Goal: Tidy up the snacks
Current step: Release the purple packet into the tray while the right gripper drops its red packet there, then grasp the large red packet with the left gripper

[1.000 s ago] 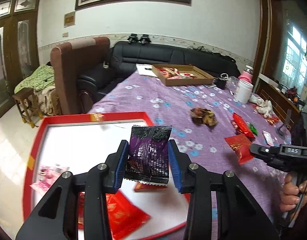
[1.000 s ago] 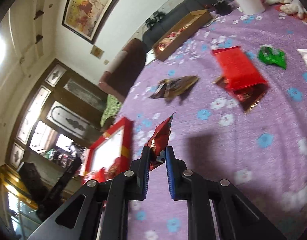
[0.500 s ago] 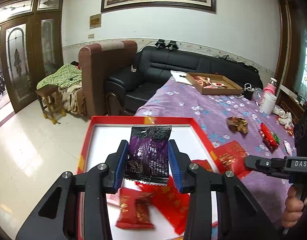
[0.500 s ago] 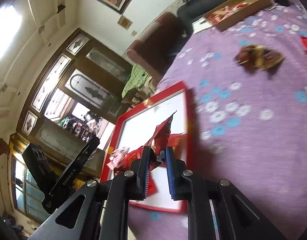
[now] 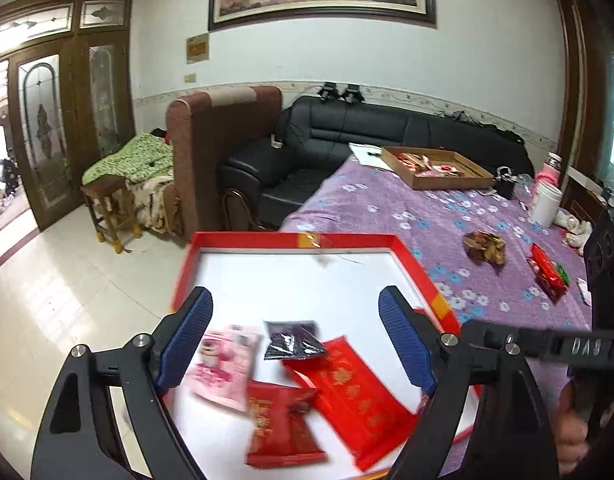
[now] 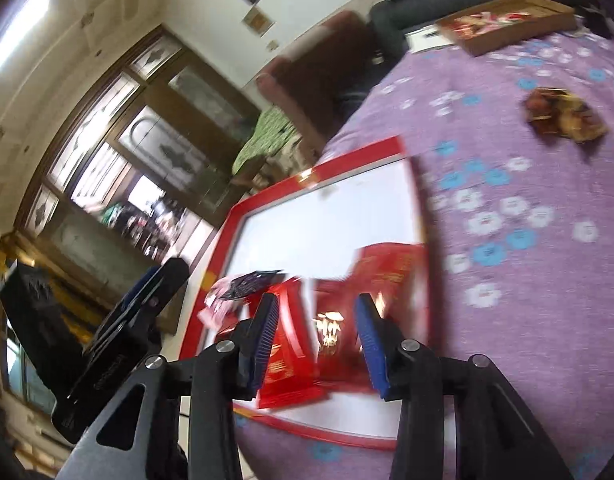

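Note:
A red-rimmed tray [image 5: 291, 238] with a white floor lies at the near corner of the purple cloth. My left gripper [image 5: 295, 300] hangs over it, its jaws opening wide, nothing between them. The dark purple packet [image 5: 291, 344] lies loose in the tray below, beside a pink packet [image 5: 223, 364] and red packets [image 5: 351, 388]. In the right wrist view my right gripper [image 6: 316, 300] is over the same tray [image 6: 347, 156], its jaws opening. A blurred red packet with gold print [image 6: 327, 332] sits between them, clear of the pads. The left gripper [image 6: 147, 292] shows at the left.
Out on the cloth lie a brown snack packet [image 5: 485, 246] and red and green packets [image 5: 547, 274]. A cardboard tray of snacks [image 5: 437, 166] and a white jar [image 5: 546, 202] stand at the far end. Left of the tray the table drops to the floor.
Both grippers came over the tray and opened. The purple packet has left the left jaws and lies in the tray. The red packet has come free of the right pads.

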Demonstrator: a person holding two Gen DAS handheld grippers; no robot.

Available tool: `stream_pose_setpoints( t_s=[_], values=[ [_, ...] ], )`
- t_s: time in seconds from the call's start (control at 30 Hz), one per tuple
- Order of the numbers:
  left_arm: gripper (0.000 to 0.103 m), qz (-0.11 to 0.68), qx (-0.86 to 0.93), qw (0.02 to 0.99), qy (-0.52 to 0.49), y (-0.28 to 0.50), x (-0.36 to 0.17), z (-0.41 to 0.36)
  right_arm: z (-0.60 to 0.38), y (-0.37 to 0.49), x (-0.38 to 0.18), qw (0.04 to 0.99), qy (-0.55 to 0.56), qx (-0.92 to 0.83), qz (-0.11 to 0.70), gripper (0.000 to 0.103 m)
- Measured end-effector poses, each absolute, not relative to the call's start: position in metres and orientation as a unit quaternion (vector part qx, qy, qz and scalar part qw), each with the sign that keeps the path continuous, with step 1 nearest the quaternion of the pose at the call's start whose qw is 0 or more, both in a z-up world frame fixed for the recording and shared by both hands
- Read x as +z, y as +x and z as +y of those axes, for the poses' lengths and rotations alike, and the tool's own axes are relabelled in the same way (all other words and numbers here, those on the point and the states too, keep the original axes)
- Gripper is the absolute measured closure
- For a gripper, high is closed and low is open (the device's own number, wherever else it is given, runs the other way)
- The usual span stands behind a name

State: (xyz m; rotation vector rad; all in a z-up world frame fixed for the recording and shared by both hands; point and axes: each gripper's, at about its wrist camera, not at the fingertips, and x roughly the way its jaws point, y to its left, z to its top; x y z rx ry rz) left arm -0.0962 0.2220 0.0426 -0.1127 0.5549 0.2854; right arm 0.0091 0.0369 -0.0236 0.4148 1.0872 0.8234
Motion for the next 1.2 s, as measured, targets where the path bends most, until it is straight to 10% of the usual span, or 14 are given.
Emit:
stream_pose_setpoints(
  t_s=[0.63, 1.2],
  values=[
    [0.017, 0.332, -0.008, 0.943, 0.034, -0.059, 0.046, 0.083, -0.191, 0.033, -0.019, 0.834, 0.202, 0.176, 0.482, 0.055],
    [0.018, 0.45, -0.042, 0.892, 0.022, 0.133, 0.055, -0.042, -0.339, 0.102, -0.03, 0.87, 0.219, -0.041, 0.44, 0.042]
  ],
)
